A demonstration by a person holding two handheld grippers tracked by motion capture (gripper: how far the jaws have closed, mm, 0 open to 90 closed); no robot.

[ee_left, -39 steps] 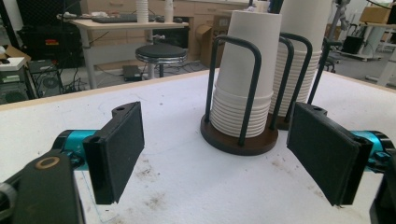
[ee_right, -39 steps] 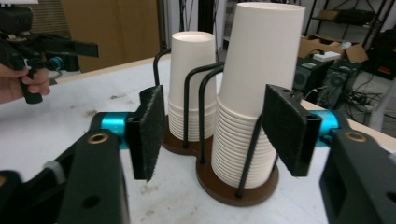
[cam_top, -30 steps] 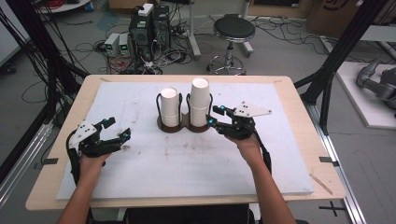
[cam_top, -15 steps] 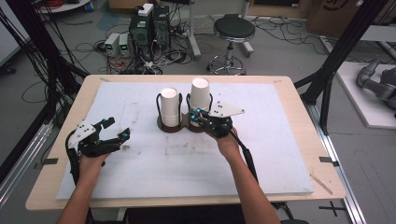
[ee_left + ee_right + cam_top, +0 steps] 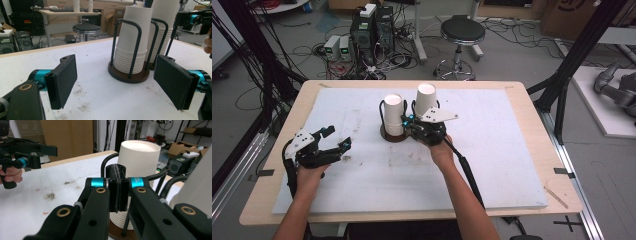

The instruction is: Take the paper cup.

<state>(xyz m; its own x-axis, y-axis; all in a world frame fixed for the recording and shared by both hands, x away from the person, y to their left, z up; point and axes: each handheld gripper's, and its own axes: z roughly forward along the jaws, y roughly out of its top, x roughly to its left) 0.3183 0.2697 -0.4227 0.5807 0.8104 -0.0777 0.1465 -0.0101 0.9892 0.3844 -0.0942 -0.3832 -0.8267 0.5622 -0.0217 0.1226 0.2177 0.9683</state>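
Two stacks of upturned white paper cups stand in a holder with black wire loops and a brown base [image 5: 387, 136]. The left stack [image 5: 393, 115] is shorter than the right stack [image 5: 426, 100]. My right gripper [image 5: 405, 120] is shut, pads pressed together with nothing between them, its tip between the two stacks. In the right gripper view the shut jaws [image 5: 117, 177] sit just in front of the left stack [image 5: 138, 157] and a wire loop. My left gripper [image 5: 338, 138] rests open at the table's left; in the left gripper view [image 5: 115, 82] it faces the holder [image 5: 130, 76] from a distance.
A white foam sheet [image 5: 492, 165] with a few brown stains covers the wooden table [image 5: 532, 100]. A stool [image 5: 458, 32], computer boxes and cables lie on the floor beyond the far edge. Black frame posts stand at both sides.
My right gripper moved left across the table to the cup holder and its jaws came together. The left gripper stayed where it was, still open.
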